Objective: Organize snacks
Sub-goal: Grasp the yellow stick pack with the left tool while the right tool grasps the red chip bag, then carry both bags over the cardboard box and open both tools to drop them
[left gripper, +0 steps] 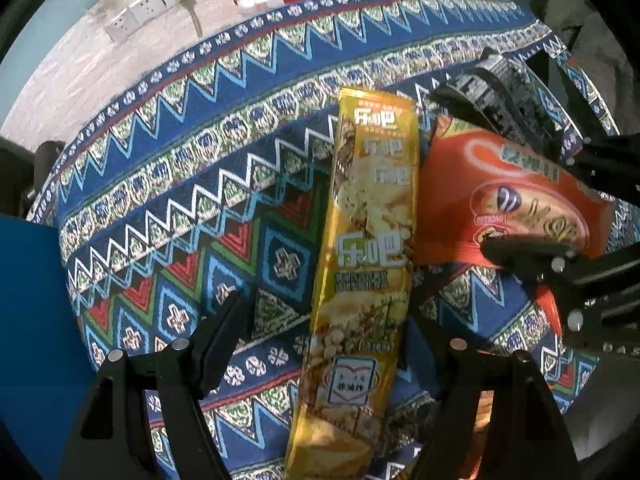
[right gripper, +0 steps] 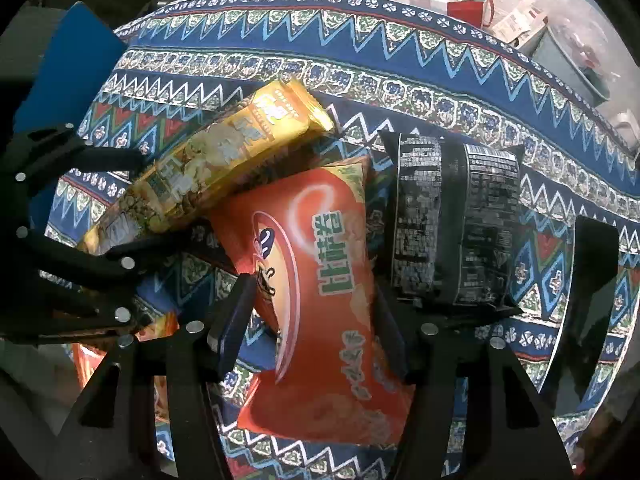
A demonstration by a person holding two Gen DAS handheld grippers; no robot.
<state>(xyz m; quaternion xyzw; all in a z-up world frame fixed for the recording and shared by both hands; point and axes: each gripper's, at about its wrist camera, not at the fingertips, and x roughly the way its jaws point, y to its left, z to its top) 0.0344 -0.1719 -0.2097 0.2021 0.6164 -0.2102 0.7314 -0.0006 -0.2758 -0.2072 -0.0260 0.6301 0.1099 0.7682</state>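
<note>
Straddling the long yellow foil snack packet (left gripper: 360, 264), lying flat on the blue patterned cloth of the tabletop (left gripper: 168, 184): left tool (left gripper: 324, 344), spread, pads clear of the wrapper on both sides. Beside it, overlapping its edge, the puffy orange crisp bag (right gripper: 328, 280), sitting between the fingers of the right tool (right gripper: 316, 336), partly parted; pad contact hard to confirm, so grip uncertain. Black printed foil pouch (right gripper: 456, 224) just beyond, untouched. Likely step: gathering packets side by side. Next, probably: closing on the yellow packet without creasing it. Hidden: near ends of both packets, another orange wrapper (right gripper: 92, 360) cut off under the left tool.
</note>
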